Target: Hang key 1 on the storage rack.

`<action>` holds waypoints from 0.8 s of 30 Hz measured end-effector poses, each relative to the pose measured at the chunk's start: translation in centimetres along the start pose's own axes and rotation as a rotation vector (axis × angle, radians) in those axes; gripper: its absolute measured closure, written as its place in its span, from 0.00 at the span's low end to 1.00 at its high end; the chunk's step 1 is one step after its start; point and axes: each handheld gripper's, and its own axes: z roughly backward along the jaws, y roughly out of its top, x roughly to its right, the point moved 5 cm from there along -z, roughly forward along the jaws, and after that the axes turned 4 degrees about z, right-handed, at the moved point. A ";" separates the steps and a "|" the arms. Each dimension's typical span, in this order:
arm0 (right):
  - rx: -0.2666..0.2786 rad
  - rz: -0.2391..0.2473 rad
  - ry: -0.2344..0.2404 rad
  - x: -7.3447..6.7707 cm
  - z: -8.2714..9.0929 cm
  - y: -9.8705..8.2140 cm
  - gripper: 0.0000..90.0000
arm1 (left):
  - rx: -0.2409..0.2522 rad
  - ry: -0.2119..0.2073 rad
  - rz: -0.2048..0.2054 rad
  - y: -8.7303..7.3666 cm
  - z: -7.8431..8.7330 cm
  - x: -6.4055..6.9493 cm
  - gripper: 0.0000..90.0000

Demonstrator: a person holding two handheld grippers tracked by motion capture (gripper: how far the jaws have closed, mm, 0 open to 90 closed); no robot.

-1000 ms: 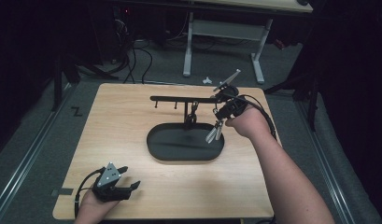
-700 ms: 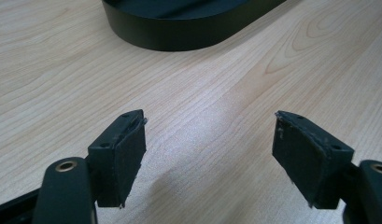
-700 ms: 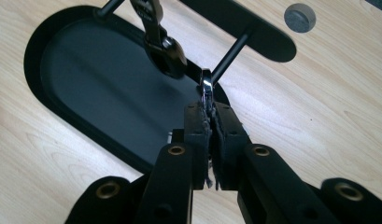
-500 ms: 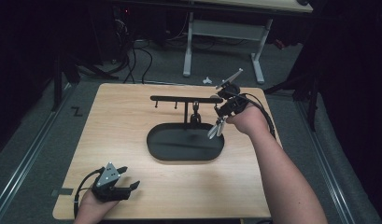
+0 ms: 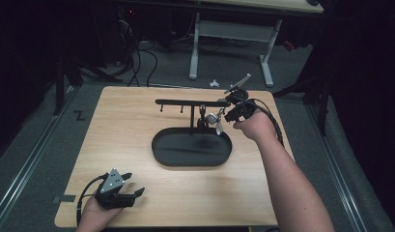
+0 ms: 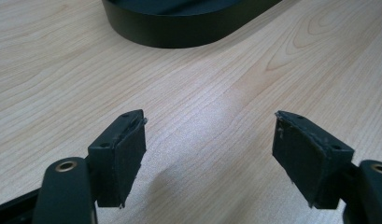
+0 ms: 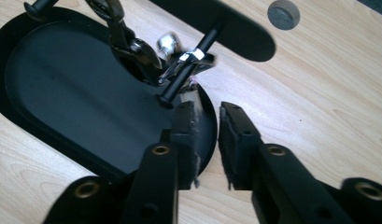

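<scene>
A black rack (image 5: 190, 102) with a peg-lined bar stands over its oval black tray base (image 5: 161, 150). A small shiny metal piece (image 5: 215, 121) hangs from a peg near the bar's right end, and it also shows up close as the metal piece (image 7: 191, 57) beside a dark clasp (image 7: 128, 42). My right gripper (image 5: 224, 116) sits just right of it. In the right gripper view the right gripper (image 7: 207, 119) has just been opening, with a narrow gap and nothing between the pads. My left gripper (image 5: 133, 192) rests open at the table's front left, and up close the left gripper (image 6: 209, 140) holds nothing.
The wooden table (image 5: 137, 121) has bare room left of and in front of the tray. A round grey plug (image 7: 283, 13) sits in the tabletop beyond the rack. Cables and a desk frame (image 5: 233, 34) stand on the floor behind.
The right gripper carried the metal piece up from beside the tray to the bar's peg, and its jaws have parted slightly off it. The left gripper stayed put.
</scene>
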 end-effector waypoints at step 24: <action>0.014 -0.079 0.026 -0.2 -2.4 -2.9 0.47 | -0.004 -0.005 -0.006 0.1 -0.3 0.2 0.29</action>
